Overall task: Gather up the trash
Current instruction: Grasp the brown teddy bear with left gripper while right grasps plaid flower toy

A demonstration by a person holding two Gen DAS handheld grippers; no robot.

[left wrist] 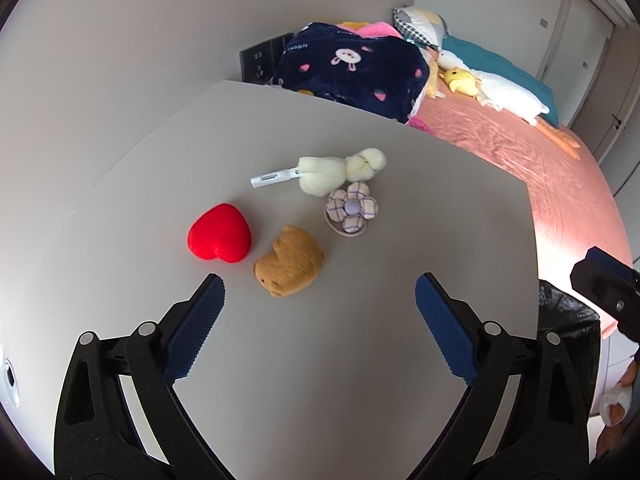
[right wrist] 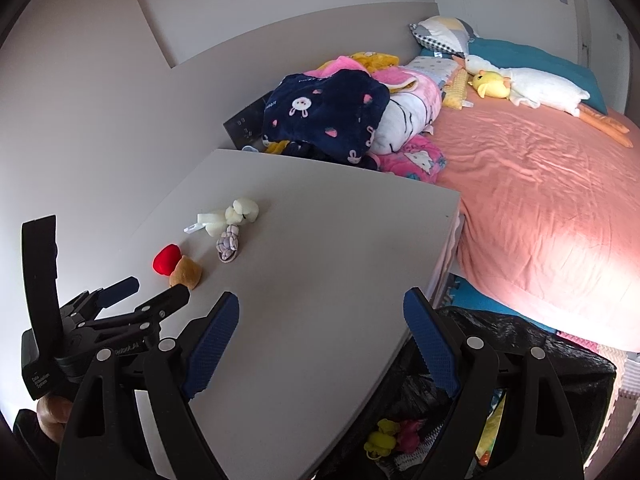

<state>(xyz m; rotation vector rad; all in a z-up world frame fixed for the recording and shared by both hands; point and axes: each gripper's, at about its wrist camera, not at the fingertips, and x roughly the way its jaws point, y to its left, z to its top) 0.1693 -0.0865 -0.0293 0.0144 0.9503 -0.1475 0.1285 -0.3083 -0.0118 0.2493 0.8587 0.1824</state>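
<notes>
Several small items lie on the grey table (left wrist: 320, 380): a red plush heart (left wrist: 220, 234), a brown plush animal (left wrist: 289, 266), a plaid flower hair tie (left wrist: 352, 210) and a cream plush (left wrist: 340, 170) with a white plastic stick (left wrist: 274, 178). My left gripper (left wrist: 320, 282) stands open just short of the brown plush, nothing between its blue pads. The right wrist view shows that left gripper (right wrist: 159, 286) close to the brown plush (right wrist: 185, 273) and red heart (right wrist: 166, 259). My right gripper (right wrist: 322, 296) is open and empty over the table's near right corner.
A black trash bag (right wrist: 520, 344) gapes below the table's right edge, with yellow and pink items (right wrist: 384, 440) inside. A bed with a pink sheet (right wrist: 540, 200), a pile of clothes (right wrist: 332, 116) and a white goose plush (right wrist: 540, 88) lies beyond. A wall borders the table's left.
</notes>
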